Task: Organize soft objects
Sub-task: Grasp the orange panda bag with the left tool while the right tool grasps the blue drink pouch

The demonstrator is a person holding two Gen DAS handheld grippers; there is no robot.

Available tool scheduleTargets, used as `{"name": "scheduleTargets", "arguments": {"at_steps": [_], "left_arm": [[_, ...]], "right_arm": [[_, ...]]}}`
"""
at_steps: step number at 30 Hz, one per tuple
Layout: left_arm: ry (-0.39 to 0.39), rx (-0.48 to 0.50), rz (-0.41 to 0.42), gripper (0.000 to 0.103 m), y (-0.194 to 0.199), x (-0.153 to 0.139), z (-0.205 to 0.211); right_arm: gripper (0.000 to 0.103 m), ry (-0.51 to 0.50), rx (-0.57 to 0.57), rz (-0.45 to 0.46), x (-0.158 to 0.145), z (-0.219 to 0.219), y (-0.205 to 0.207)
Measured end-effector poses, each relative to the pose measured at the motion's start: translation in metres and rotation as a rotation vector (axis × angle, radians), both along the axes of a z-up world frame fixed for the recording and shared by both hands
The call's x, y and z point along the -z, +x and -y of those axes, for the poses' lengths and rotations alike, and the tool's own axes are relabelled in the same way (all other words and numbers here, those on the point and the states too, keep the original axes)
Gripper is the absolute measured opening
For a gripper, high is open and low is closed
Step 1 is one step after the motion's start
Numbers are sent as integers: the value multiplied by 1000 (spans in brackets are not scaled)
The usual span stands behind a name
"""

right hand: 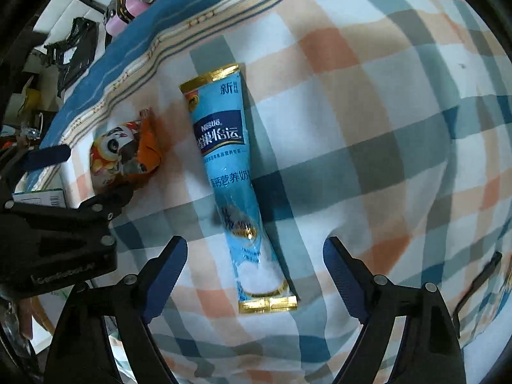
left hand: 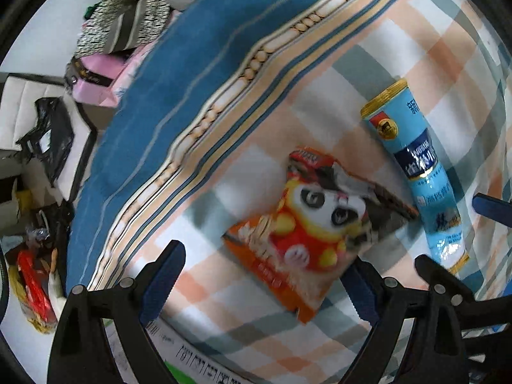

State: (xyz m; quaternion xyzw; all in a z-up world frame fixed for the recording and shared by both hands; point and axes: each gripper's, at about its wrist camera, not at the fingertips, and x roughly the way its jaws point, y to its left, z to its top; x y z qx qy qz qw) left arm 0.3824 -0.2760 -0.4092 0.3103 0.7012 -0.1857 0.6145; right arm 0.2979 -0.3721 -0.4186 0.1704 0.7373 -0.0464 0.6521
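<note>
An orange snack bag with a panda print [left hand: 307, 230] lies on a checked cloth [left hand: 416, 48]; it also shows in the right wrist view [right hand: 124, 153]. My left gripper [left hand: 265, 278] is open, its jaws on either side of the bag's near end. A long light-blue Nestlé sachet with gold ends [right hand: 233, 179] lies beside the bag; it also shows in the left wrist view [left hand: 419, 166]. My right gripper [right hand: 259, 275] is open, its jaws astride the sachet's near end. The left gripper also shows in the right wrist view [right hand: 89, 185].
A blue striped cloth [left hand: 179, 73] borders the checked one on the left. Past it lie a pink bag [left hand: 92, 80], a black-and-white patterned bag [left hand: 124, 25], a black plastic bag [left hand: 48, 137] and red packets [left hand: 32, 288]. A printed box [left hand: 198, 361] sits under the cloth's near edge.
</note>
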Motion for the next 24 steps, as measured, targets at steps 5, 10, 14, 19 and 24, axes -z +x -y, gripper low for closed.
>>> {"name": "scheduleTargets", "arguments": {"at_steps": [5,10,14,19,24], "left_arm": [[-35,-22,-13,83,1,3,0],[-64,-36,-4,61,1,-2,-2],[-77,-47,6,45,-2,-8,-1],[-73,-60,19,42,-8,-13,0],[-90,-102,30,41,-14,-27,-7]], "right_arm": [[84,-13,-13,-10,8,-7,8],[71,-52,-29,-27,13,-12,23],[34,-117,-29,-43,13,-13,27],[23,-134,-33,-52,9,-16,28],[19,-134,-22,-44,0,-22,27]]}}
